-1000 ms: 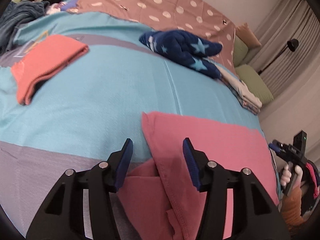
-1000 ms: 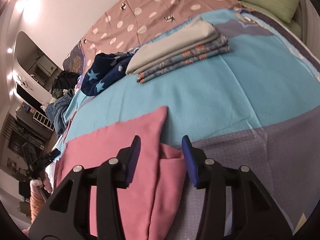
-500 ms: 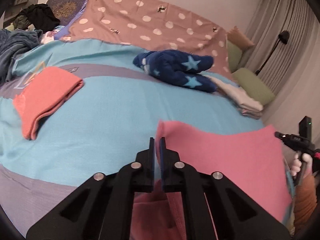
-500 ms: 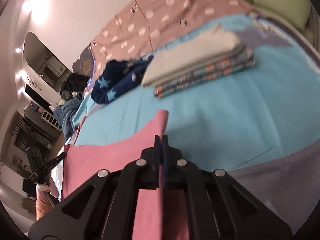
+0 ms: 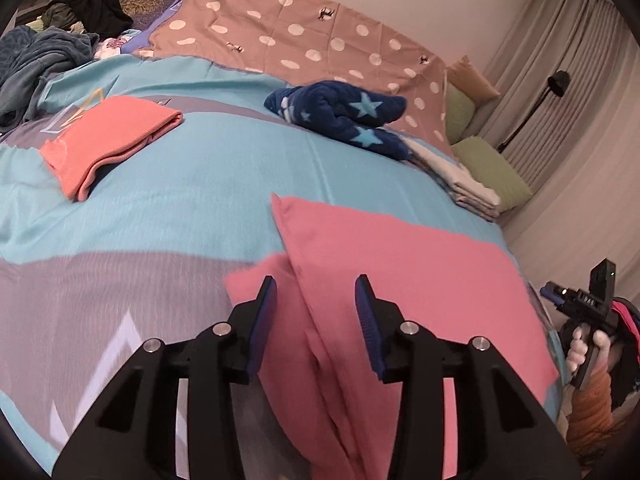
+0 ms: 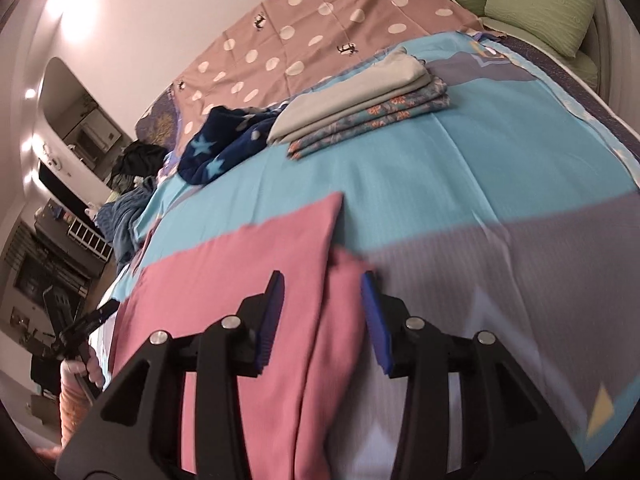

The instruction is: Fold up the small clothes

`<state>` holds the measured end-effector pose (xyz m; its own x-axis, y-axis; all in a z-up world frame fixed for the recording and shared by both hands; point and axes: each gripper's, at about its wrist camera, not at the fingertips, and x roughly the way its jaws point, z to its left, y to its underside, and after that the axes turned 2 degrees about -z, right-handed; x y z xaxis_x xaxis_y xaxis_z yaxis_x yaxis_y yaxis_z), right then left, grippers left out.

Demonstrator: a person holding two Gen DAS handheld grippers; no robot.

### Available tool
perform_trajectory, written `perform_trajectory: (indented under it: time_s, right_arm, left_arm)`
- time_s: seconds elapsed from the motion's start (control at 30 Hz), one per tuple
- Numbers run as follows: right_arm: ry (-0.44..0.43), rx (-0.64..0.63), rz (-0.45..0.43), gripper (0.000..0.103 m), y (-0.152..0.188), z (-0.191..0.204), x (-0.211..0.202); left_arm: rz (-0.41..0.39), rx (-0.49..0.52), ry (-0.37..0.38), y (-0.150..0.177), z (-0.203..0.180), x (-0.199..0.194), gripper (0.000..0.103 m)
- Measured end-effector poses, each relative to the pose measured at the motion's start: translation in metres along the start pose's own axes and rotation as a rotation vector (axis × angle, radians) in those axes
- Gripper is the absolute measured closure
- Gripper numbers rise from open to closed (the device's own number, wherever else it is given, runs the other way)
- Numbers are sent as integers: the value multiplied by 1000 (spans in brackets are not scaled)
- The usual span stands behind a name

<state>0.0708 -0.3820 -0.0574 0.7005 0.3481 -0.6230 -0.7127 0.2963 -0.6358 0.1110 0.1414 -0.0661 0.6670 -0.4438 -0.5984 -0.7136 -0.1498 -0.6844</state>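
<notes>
Left wrist view: pink garment [image 5: 400, 280] lies folded on the bed [image 5: 180, 200], lower centre, long axis running left to right. Left gripper [image 5: 316, 308] and right gripper [image 6: 322, 304] fingers spread, just opened, pinching nothing. No legible writing.

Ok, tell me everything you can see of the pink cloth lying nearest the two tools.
The pink cloth is a plain, soft-looking knit garment lying flat on the blue and grey bedspread. Its upper layer is folded over, with one straight edge running to a sharp far corner, and a lower layer peeks out beside that fold at each end. The left tool and right tool have just been opening and stand open over those ends; neither grips it.
</notes>
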Motion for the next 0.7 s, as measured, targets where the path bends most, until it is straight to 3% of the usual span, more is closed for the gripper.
perform_trajectory:
  time_s: [0.07, 0.33, 0.5, 0.57, 0.6, 0.63, 0.7]
  right_arm:
    - [-17, -16, 4, 62, 22, 2, -17]
    - [-172, 11, 73, 62, 98, 3, -55]
    - [-200, 6, 99, 62, 119, 2, -63]
    - [-195, 13, 108, 62, 123, 1, -61]
    - [-192, 16, 113, 64, 124, 1, -59]
    - [-183, 19, 119, 79, 124, 1, -57]
    - [-148, 29, 136, 93, 123, -1, -50]
  left_arm:
    - [-9, 13, 18, 14, -8, -15, 52]
    - [68, 99, 90, 68, -33, -48, 51]
    - [111, 56, 176, 96, -34, -63, 51]
    - [144, 38, 176, 108, -33, -61, 51]
    - [157, 31, 172, 112, -32, -60, 55]
    - [170, 20, 164, 117, -30, -58, 69]
    - [179, -2, 142, 122, -26, -57, 100]
